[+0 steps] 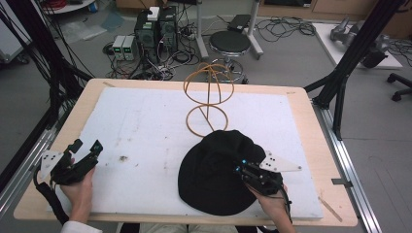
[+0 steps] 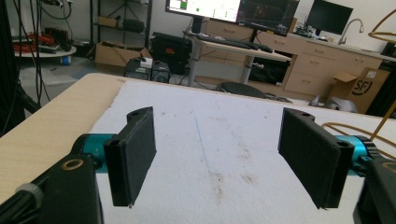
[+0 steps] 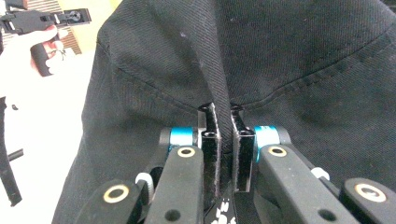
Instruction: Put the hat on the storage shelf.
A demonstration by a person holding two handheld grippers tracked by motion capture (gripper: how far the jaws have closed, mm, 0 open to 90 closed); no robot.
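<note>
**Right gripper pinched hat fold; left idle**

Landmark: hat [image 1: 216, 172], black, flat on the white mat [image 1: 145, 126], near edge, right of centre. Left gripper [image 1: 83, 156] sat well left of the hat, jaws wide, nothing between them, over bare mat. Wire stand [image 1: 208, 99] stood just behind the hat, ring touching or just under its far rim, couldn't tell which. Right gripper [image 1: 241, 167] was on the hat's right side, jaws narrow, clamped on a raised crease of fabric [image 3: 223, 93]. Likely step: lift the hat toward the stand. To do it well: keep the pinch firm, raise straight so fabric didn't slip, bring left in to grab the opposite rim before moving.
</note>
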